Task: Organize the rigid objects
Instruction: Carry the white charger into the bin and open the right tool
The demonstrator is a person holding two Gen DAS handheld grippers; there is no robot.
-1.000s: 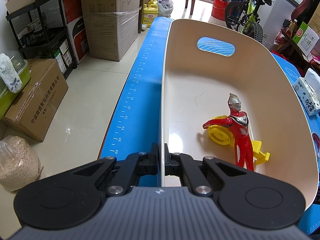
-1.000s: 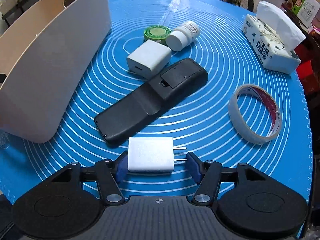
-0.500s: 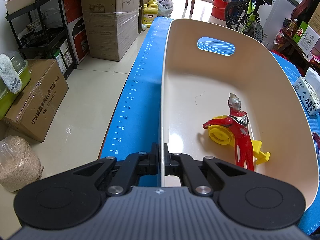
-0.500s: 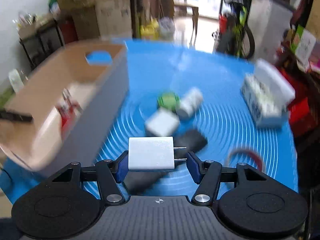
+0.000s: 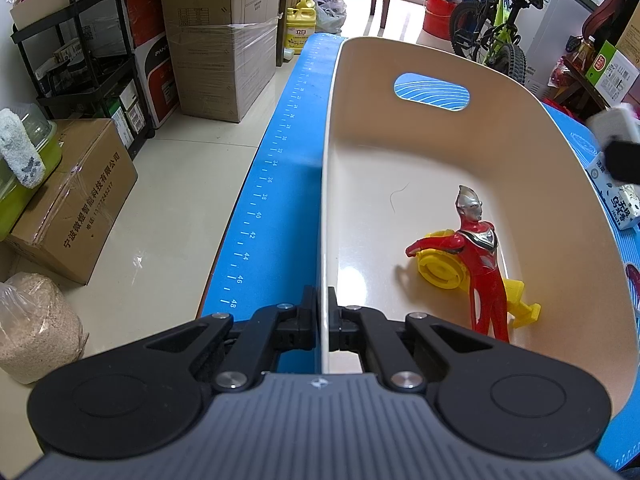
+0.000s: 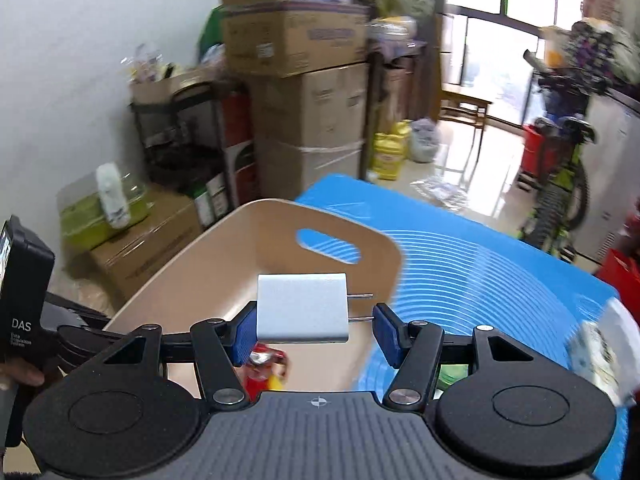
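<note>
Covering the bench, a blue mat (image 5: 276, 184) carries the beige bin (image 5: 500, 128); left gripper (image 5: 323, 312) jaws pinch its near wall, right gripper (image 6: 314, 320) jaws hold the white charger (image 6: 302, 306) above it, cardboard boxes (image 6: 308, 116) behind.

The beige oval plastic bin (image 5: 500, 128) stands on the blue ringed mat (image 6: 480, 264) covering the counter. Inside lies a red toy figure (image 5: 482, 264) across a yellow plastic toy (image 5: 440, 272). Cardboard boxes (image 5: 72, 208) sit on the floor to the left.

"DAS" stands on the black device (image 6: 20, 320); ruler numbers 30 to 48 line the blue mat (image 5: 256, 216).
</note>
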